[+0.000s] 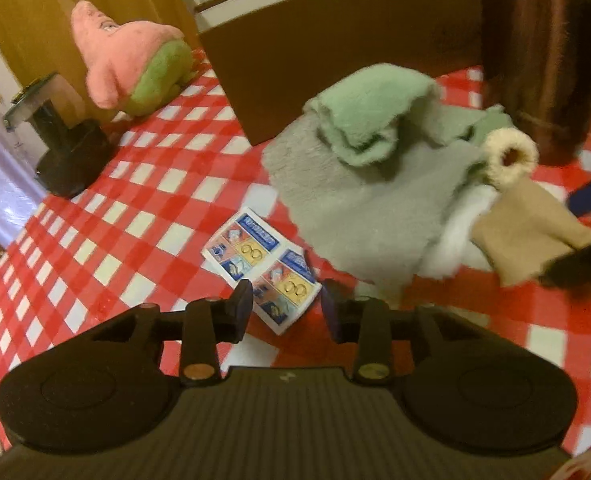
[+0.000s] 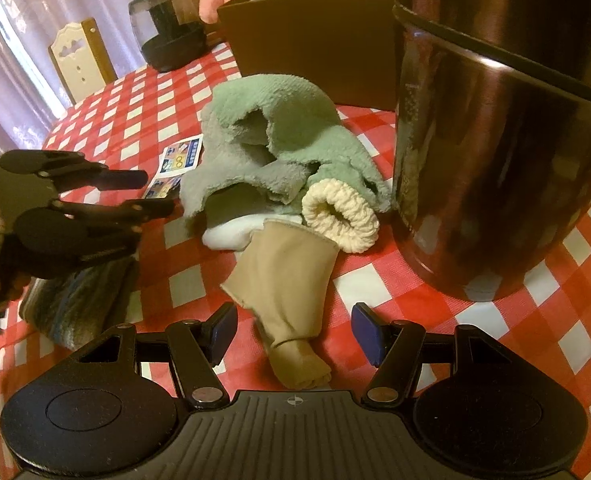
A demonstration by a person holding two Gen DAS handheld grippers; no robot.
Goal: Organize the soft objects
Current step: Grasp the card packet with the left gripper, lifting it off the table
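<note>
A pile of soft things lies on the red-checked table: a green towel [image 1: 371, 114] [image 2: 295, 120] on a grey cloth [image 1: 359, 208] [image 2: 231, 168], a white cloth [image 2: 225, 236], a rolled cream sock [image 1: 509, 152] [image 2: 341, 216] and a tan stocking [image 1: 531, 232] [image 2: 287, 276]. My left gripper [image 1: 287, 312] is open and empty, just left of the pile; it also shows in the right wrist view [image 2: 155, 192]. My right gripper [image 2: 291, 334] is open, with the tan stocking lying between its fingers. A pink plush [image 1: 131, 64] sits at the far left.
A brown open box [image 1: 335, 40] [image 2: 315, 36] stands behind the pile. A dark shiny bin [image 2: 503, 140] [image 1: 543, 60] stands right of it. A printed leaflet [image 1: 263, 268] lies near my left gripper. A black jar [image 1: 63, 148] [image 2: 167, 28] and a striped knit item [image 2: 79, 304] are at the left.
</note>
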